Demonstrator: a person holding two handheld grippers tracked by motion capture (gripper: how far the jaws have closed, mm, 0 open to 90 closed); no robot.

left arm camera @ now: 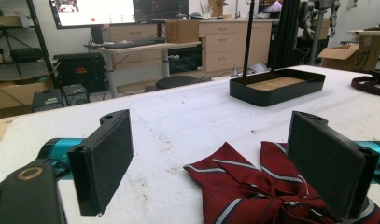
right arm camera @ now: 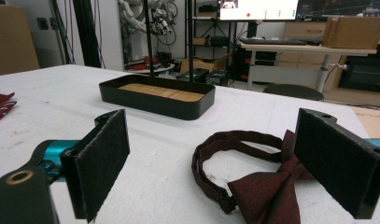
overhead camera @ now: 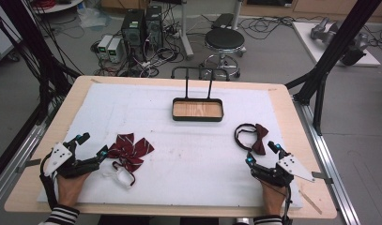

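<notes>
Sitting mid-table, the black tray [overhead camera: 198, 116] shows its bare wooden floor.

Striped maroon bow tie [overhead camera: 128, 151] lying flat and spread on white padding at about 8 o'clock, white strap trailing from it, dark maroon bow tie [overhead camera: 258, 138] flat at 4 o'clock, its band looped open

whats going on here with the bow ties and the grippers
A person holds a two-jaw gripper in each hand at a white-covered table. The left gripper is open at a striped red bow tie; the right gripper is open at a dark red bow tie. Neither is gripped. A black tray sits beyond, nothing visible in it.
</notes>
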